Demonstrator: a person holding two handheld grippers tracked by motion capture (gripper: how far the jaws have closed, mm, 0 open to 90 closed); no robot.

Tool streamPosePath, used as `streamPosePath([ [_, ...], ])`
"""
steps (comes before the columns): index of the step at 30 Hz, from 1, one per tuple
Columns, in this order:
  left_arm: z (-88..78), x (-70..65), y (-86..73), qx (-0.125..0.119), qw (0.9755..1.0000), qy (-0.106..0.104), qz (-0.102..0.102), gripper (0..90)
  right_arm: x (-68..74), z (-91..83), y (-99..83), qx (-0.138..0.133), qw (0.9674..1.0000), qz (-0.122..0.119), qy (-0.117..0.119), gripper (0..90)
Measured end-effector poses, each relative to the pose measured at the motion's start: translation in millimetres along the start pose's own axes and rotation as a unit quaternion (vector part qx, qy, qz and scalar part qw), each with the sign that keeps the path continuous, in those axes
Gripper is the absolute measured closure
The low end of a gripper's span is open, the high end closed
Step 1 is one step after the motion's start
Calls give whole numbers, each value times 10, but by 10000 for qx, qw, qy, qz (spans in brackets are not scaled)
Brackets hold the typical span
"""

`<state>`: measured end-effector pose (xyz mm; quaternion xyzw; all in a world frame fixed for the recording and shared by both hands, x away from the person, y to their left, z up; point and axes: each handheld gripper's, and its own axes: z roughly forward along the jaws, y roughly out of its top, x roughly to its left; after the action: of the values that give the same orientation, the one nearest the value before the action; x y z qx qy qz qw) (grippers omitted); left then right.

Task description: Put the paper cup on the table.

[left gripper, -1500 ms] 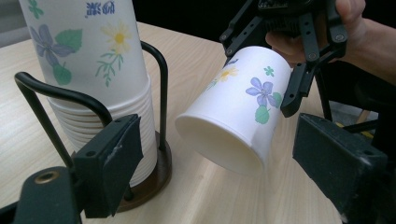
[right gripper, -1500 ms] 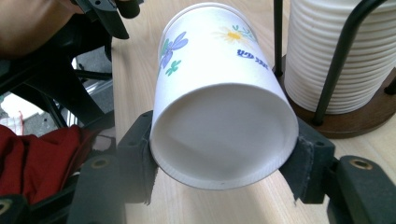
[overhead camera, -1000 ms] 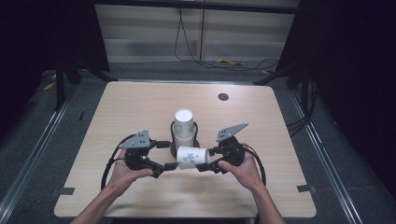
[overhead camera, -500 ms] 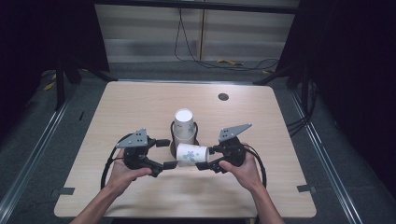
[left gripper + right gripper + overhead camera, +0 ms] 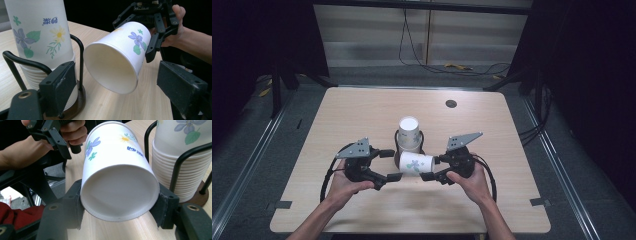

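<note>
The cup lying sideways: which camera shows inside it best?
The left gripper view: the sideways cup turns its open mouth to that camera. The right gripper view shows its closed bottom; the high view shows its side from above.

A paper cup point(image 5: 117, 57) lies sideways in the right tongs point(image 5: 150, 30), beside stacked cups point(image 5: 40, 45).

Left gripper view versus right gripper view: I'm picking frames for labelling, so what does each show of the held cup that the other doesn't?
Left gripper view: the cup's open mouth and hollow inside, with the right gripper clamping its far end.

Right gripper view: the cup's closed base, pinched between the black pads, and the left gripper beyond.

Both: the flower print, the stack in its wire holder, the table.
</note>
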<state>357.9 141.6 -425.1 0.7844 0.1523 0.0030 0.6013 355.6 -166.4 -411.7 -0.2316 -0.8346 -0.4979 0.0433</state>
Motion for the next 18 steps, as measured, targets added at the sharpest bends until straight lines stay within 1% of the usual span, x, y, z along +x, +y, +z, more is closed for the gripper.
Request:
streamPosePath([
  [5,3,17,-2,-24,10000,-20,-25,156,-17,24,16,-122,9999,6,57,368],
  [8,-17,25,2,-39,10000,-7,8,156,-20,39,24,-136,9999,6,71,368],
  [9,-21,23,4,-65,10000,-15,-12,156,-21,43,27,-149,9999,0,83,368],
  [11,-32,19,12,-110,9999,-55,-28,156,-12,49,29,-187,9998,9,113,368],
  [14,-32,4,28,-110,9999,-57,-22,155,14,53,32,-196,9997,-10,112,368],
  [16,-21,-4,34,-110,9999,-113,8,154,26,48,35,-217,9997,-32,116,368],
  [18,-14,-18,41,-71,9999,-84,71,155,29,40,35,-236,9996,-37,118,368],
])
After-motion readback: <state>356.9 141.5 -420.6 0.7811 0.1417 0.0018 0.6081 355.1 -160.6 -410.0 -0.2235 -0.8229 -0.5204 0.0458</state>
